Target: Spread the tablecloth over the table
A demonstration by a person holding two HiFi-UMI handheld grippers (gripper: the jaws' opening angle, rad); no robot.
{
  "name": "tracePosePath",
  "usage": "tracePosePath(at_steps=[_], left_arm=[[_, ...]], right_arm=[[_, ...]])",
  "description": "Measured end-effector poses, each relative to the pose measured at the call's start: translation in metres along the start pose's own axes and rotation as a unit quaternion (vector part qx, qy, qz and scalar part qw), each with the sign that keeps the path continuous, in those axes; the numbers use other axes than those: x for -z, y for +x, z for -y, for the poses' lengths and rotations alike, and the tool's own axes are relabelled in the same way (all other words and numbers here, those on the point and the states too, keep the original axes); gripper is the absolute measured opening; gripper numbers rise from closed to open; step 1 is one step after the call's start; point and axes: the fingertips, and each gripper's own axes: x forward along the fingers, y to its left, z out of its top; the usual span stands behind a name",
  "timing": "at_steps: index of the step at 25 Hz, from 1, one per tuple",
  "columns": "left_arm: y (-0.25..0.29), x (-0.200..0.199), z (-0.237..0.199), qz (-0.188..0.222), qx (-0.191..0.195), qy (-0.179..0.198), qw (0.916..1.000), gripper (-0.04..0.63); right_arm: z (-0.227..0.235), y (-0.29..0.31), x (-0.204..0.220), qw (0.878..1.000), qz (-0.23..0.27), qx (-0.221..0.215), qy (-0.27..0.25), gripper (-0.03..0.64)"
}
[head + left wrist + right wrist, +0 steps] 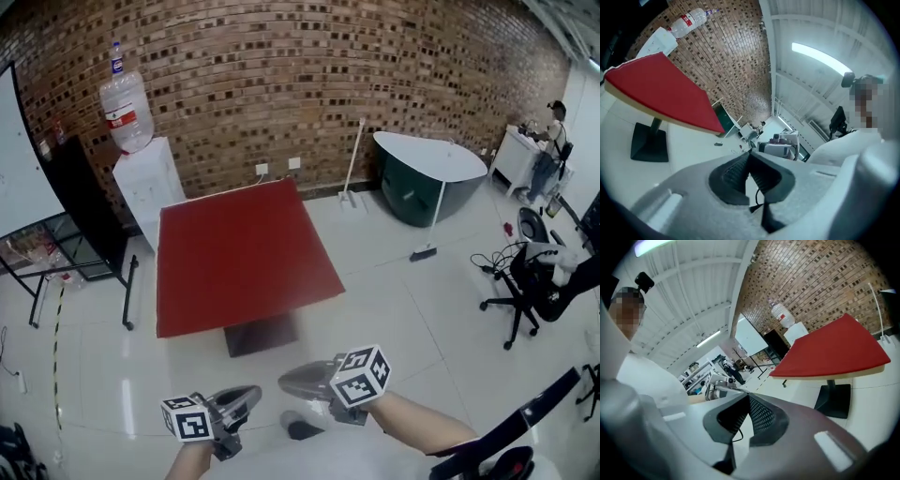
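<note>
Tablecloth (239, 248) is lying flat & red across the whole top of the table (262, 335), which is standing on a dark pedestal foot mid-floor, well apart from both grippers. In the gripper views a pale tabletop edge is showing just under the red, so the cloth seems to be sitting flush w/ no real overhang, and the job is looking prob done or nearly so. Left gripper (253, 395) is hanging low near the person's body w/ its jaws pressed together & nothing btw them, as its own view is confirming; right gripper (283, 382) is sitting just beside it, likewise clamped to & holding nothing. Am judging the cloth as light, thin & limp: it's going to sag & fold wherever it isn't supported, and prob slide easily on a smooth top, so a tug at one side is risking dragging the whole sheet askew. Not fragile, no weight to speak of. Best hold, imo, is at the two near corners or along the near hem, one gripper each, pinching fabric edge only; w/ so little hanging over, a jaw would be needing to slip under the hem first. Writing: water bottle (127, 111) on the white dispenser (150, 187) by the brick wall (375, 75) is carrying a red label, but its print is coming out too small to read; marker cubes (362, 375) are showing only b/w square patterns, no letters; no brand legible elsewhere
</note>
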Motion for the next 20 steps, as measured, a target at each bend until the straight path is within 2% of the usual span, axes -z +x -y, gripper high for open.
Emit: tracePosePath(at_steps=[3,10,14,17,20], left_arm=[[-0.017,0.052,0.032,-0.027,-0.004,0.011,0.9996,0.0],[-0.067,0.124,0.102,-0.023,-0.01,0.021,0.9995,0.0],[-0.079,0.157,0.138,-0.026,-0.014,0.023,0.9993,0.0],[-0.081,0.175,0.17,-0.028,-0.02,0.037,0.9987,0.0],[-0.072,0.195,0.199,-0.021,-0.03,0.063,0.9973,0.0]], right_arm=[[-0.052,-0.002,0.044,1.0,-0.008,-0.016,-0.005,0.0],[-0.169,0.005,0.108,0.999,-0.002,-0.043,-0.025,0.002],[-0.211,-0.007,0.139,0.999,0.001,-0.045,-0.028,0.002],[-0.232,-0.029,0.157,0.998,0.009,-0.043,-0.034,0.0],[-0.235,-0.06,0.173,0.999,0.03,-0.013,-0.036,0.001]])
